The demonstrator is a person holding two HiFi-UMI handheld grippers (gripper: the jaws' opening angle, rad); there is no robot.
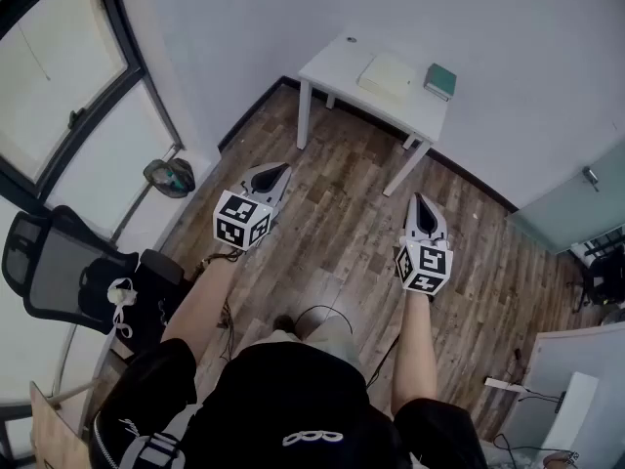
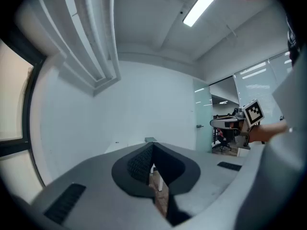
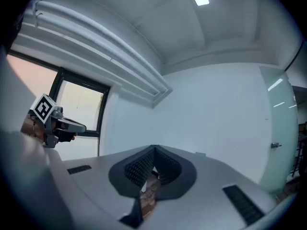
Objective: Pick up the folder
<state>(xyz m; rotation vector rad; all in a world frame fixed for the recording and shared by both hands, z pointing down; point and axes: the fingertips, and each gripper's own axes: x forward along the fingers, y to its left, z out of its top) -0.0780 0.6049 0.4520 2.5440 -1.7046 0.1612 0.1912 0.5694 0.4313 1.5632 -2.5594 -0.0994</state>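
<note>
Wood-floored room, white table [image 1: 337, 62] by the far wall. Pale folder [image 1: 389, 74] flat on top beside a green book [image 1: 440, 80], well ahead of left gripper [image 1: 276, 175] and right gripper [image 1: 421, 201], more in line with the right. Both jaws closed, empty.

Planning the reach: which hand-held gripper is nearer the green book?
Right. The right hand-held gripper points almost straight at the green book, short of the table; the left hand-held gripper is farther off to its left.

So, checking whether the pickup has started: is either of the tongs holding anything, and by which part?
Nothing is held. The left tongs and right tongs are both shut and empty; the folder lies untouched on the white table.
</note>
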